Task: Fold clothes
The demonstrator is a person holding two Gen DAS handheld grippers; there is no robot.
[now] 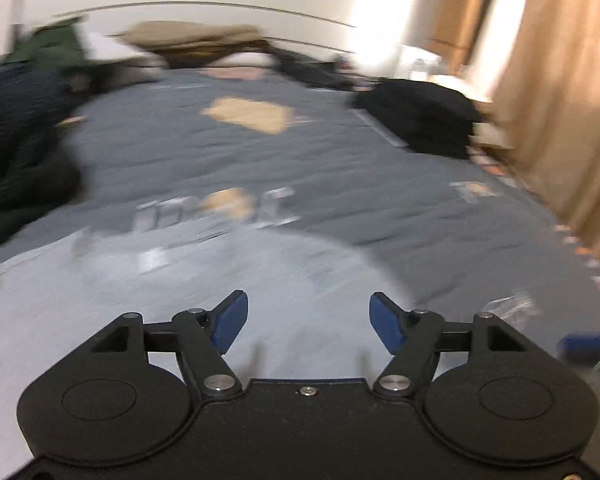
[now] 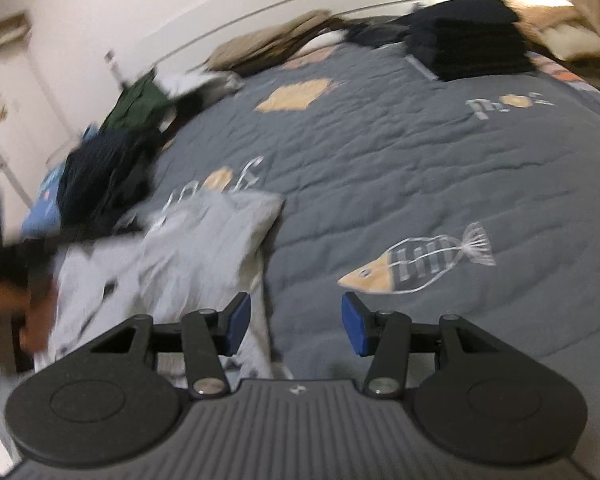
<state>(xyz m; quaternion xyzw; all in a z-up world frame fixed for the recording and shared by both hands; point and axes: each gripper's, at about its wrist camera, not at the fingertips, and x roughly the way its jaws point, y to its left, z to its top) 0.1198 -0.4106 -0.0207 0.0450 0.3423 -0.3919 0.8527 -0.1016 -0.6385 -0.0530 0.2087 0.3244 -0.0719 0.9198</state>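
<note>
The left gripper has its blue-padded fingers spread wide with nothing between them. A light grey garment lies flat directly below and ahead of this gripper, filling the near part of the left wrist view; the picture is blurred, so folds cannot be made out there.

The right gripper is also spread wide and empty. In the right wrist view the light grey garment lies ahead and to the left of the gripper, its right edge passing beneath the left finger. The right finger hangs over bare grey quilt, with a printed fish motif just ahead of it.

A stack of folded dark clothes sits far ahead to the right of the right gripper. A loose heap of dark clothes lies ahead to the left, beyond the garment. A blurred hand shows at the left edge.
</note>
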